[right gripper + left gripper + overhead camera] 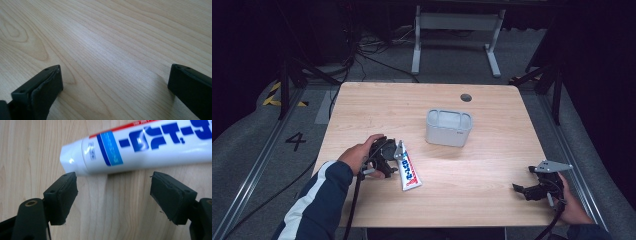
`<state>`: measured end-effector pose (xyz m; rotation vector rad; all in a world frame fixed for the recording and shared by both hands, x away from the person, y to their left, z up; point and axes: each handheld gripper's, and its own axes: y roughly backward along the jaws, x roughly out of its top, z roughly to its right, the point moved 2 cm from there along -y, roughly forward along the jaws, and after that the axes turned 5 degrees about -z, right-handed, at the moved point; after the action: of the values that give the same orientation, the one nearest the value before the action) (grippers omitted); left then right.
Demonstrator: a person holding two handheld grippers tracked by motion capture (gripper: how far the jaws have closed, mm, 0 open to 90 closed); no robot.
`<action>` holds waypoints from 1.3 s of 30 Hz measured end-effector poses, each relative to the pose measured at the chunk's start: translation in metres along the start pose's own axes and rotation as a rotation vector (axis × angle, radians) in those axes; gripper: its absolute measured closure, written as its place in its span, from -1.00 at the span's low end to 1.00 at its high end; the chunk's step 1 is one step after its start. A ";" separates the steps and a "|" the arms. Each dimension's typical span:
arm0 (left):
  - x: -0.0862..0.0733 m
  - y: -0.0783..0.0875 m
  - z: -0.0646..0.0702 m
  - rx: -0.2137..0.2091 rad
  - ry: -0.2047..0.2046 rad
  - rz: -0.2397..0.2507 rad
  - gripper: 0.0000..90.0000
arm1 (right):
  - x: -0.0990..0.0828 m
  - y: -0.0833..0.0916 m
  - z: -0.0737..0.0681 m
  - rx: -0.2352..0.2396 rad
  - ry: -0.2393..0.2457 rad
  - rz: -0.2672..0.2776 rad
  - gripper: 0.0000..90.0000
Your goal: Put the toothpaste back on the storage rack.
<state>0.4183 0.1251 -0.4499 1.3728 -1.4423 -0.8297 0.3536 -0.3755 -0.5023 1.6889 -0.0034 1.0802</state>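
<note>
- One table [492,185] of pale wood carries everything; dark floor with cables lies around it.
- Grey bin [449,127], open-topped with inner compartments, stands a little toward the far edge from the table's middle, near the small round grommet [466,97] at the far edge.
- Left gripper [388,165] sits toward the left edge, held in the person's left hand [359,154]. Its jaws stand partly apart with nothing between them; in the left gripper view only bare wood lies between the pads [63,197], and the tube sits just beyond their tips, untouched.
- Right gripper [524,191] rests near the near right corner, in the right hand [573,207]. Its jaws are spread wide over bare wood and hold nothing.
- Tube [409,171], white with red and blue print, lies flat just beside the left gripper, between it and the table's middle, well apart from the right gripper.
</note>
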 end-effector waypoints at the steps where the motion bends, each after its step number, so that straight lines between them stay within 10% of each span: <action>1: 0.002 -0.001 0.000 0.002 -0.008 -0.007 -0.54 | 0.000 0.000 0.000 0.000 0.000 0.000 -1.00; 11: 0.021 -0.003 0.002 -0.017 -0.070 -0.016 -0.63 | 0.000 0.000 0.000 0.000 0.000 0.000 -1.00; 39: 0.055 -0.025 0.006 -0.270 -0.058 0.014 -0.46 | 0.000 0.000 0.000 0.000 0.000 0.000 -1.00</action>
<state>0.4257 0.0665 -0.4652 1.1418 -1.3271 -1.0225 0.3536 -0.3755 -0.5023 1.6889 -0.0035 1.0801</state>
